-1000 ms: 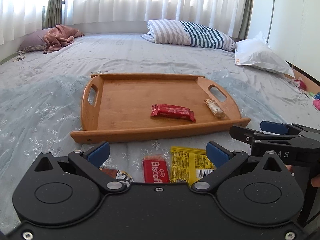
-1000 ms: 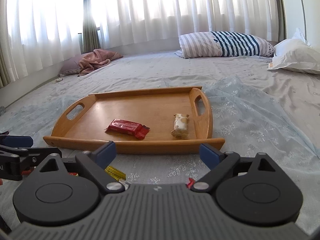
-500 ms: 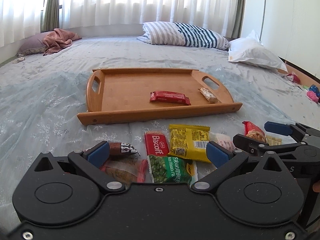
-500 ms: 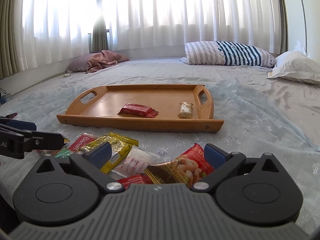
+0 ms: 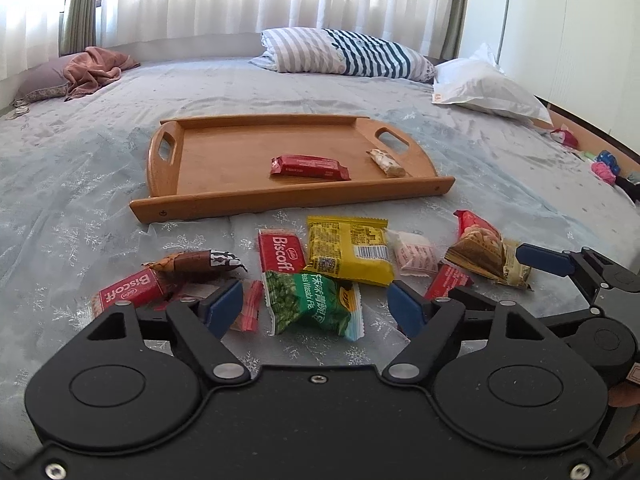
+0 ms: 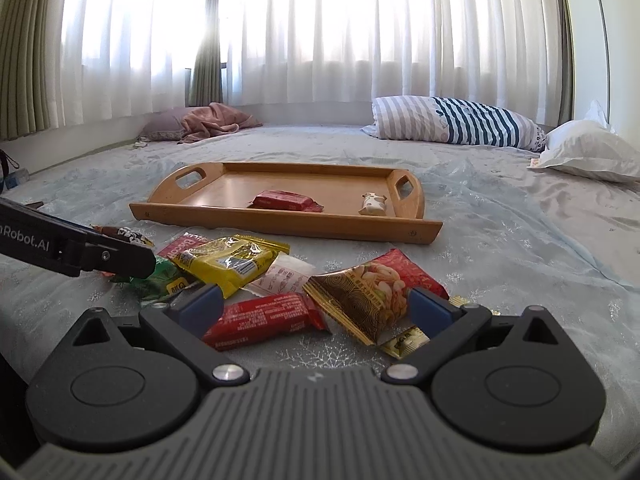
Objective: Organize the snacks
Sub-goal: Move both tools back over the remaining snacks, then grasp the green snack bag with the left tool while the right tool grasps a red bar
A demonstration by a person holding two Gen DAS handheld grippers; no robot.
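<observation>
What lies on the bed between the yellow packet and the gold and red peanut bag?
In the left wrist view, a small white and pink packet lies between the yellow packet and the peanut bag; the right wrist view shows it too.

A bed [image 5: 100, 152] in pale blue sheeting fills the room; a striped pillow [image 5: 348, 54] lies at twelve o'clock; a white pillow [image 5: 488, 88] at two; a pink blanket [image 5: 94, 70] at ten; sheer curtains [image 6: 320, 32] behind.

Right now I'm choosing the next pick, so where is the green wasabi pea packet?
In the left wrist view the green wasabi pea packet lies on the bedspread between the open left gripper fingers, just below the yellow packet and the Biscoff packet.
</observation>
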